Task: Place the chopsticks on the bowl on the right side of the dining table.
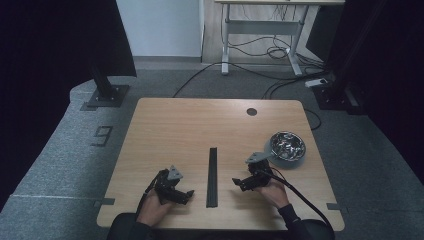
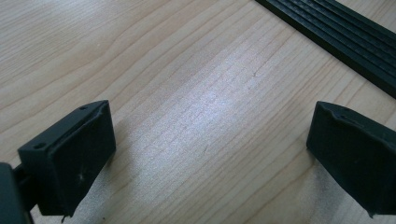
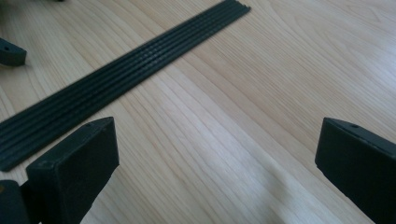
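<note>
From above, I hold my left gripper (image 1: pixel 186 194) low over the near part of the wooden table (image 1: pixel 170 130), left of the black ribbed strip (image 1: pixel 212 177) that lies straight along the middle, running away from me. My right gripper (image 1: pixel 236 183) sits on the strip's other side, its tips pointing toward the strip. The two stand near the strip, one on either flank, neither touching it. Behind my right hand (image 1: pixel 274 192), near the table's right edge, rests a metal bowl (image 1: pixel 285 148) with shiny bits inside (too small to tell what they are).

In the left gripper view, my two black jaws stand wide apart with bare wood between them and nothing held. The strip (image 2: pixel 345 37) crosses the top right corner, beyond the right-hand jaw and apart from it.

In the right gripper view, my jaws are again spread wide and empty over the table (image 3: pixel 261 93). The strip (image 3: pixel 116 79) runs on a slant from upper middle to the left edge, passing just beyond the left-hand jaw. At the far left edge, across the strip, one dark tip of my left gripper (image 3: pixel 10 52) peeks in.
</note>
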`<state>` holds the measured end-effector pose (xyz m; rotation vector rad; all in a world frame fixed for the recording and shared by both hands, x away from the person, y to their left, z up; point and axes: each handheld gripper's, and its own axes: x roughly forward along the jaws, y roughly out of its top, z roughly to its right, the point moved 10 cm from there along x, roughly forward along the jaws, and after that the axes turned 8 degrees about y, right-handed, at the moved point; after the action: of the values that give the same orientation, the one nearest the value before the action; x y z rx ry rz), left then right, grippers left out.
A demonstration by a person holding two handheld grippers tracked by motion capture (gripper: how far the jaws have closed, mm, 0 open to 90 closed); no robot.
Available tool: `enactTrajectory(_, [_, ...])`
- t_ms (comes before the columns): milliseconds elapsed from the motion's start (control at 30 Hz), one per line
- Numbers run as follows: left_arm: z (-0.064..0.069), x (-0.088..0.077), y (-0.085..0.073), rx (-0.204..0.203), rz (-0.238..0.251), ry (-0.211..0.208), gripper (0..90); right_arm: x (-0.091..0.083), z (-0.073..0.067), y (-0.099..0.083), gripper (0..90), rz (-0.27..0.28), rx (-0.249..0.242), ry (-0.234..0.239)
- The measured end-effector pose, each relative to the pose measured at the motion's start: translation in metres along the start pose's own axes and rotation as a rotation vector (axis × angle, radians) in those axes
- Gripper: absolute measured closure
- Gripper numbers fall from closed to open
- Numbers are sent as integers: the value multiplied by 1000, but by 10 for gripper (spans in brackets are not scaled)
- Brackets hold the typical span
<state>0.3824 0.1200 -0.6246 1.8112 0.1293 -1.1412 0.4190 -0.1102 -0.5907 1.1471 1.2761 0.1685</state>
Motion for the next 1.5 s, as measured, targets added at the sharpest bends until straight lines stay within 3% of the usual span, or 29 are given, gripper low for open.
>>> enactTrajectory(400, [0,0,0,0,0,0,9,26,-17,14,0,-11,-27,28])
enactTrajectory(833, [0,0,0,-1,0,0,9,51,-29,17,0,-41,-47,24])
enactTrajectory(1500, [1,0,0,-6,-1,4,9,65,-32,12,0,-67,-54,6])
